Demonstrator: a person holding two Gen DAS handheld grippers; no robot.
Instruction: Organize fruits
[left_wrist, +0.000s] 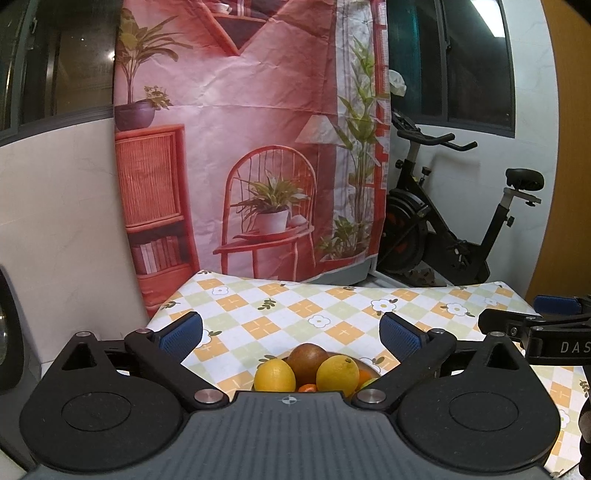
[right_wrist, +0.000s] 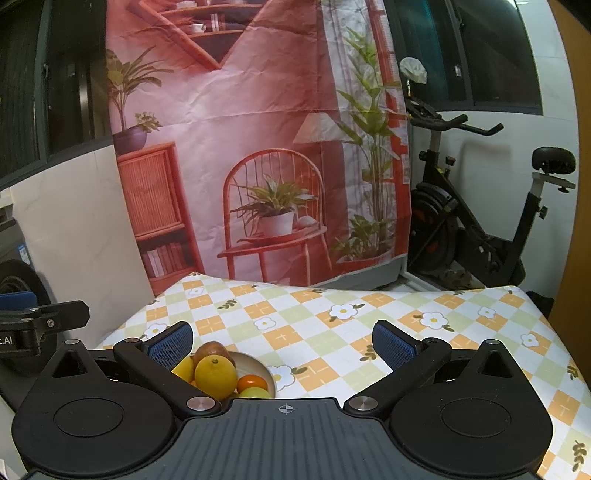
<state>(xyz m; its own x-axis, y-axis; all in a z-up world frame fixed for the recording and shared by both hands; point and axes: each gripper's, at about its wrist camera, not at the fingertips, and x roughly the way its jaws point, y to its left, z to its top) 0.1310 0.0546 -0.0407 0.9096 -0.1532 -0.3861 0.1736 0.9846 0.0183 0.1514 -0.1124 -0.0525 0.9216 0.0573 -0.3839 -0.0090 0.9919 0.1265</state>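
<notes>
Both sets of tongs hang released and empty: left tongs and right tongs spread wide above the checked bench. The fruit bowl sits near its front edge, piled with lemons, a brownish fruit and an orange.

A creased printed cloth backdrop hangs behind a smooth, patterned tablecloth. 2 lemons show dimpled, faintly glossy peel. The grippers' arms are matt black plastic with brushed-metal pivots; their blue pads look finely textured.
</notes>
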